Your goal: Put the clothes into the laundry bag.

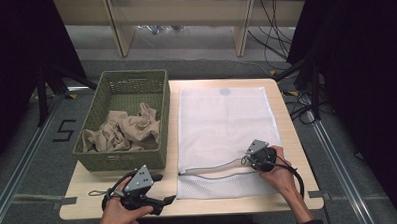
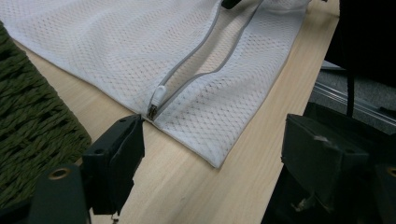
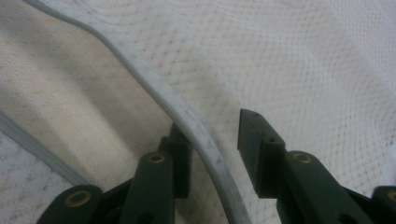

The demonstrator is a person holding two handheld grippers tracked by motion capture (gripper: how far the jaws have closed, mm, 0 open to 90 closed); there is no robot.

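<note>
Now the right claw [image 3: 212, 154], half-open astride the bag's [image 1: 222, 121] zip edge [image 3: 187, 116], must pinch it; left claw [image 2: 210, 154] open.

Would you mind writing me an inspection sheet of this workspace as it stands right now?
Surface: light wooden table, bare along its near edge.
Job's things: white mesh laundry bag lying flat, its zip open, the slider at the bag's left end; green woven basket beside it holding crumpled beige cloth.
Clutter: nothing seen.
Grippers: left gripper open, near the bag's corner, holding nothing; right gripper has one jaw on each side of the upper zip edge, pads not pressing yet.
Cables: black cable trailing from the right gripper; more cables on the floor beyond.
Surroundings: wooden frame legs, dark curtains, a floor mark.
</note>
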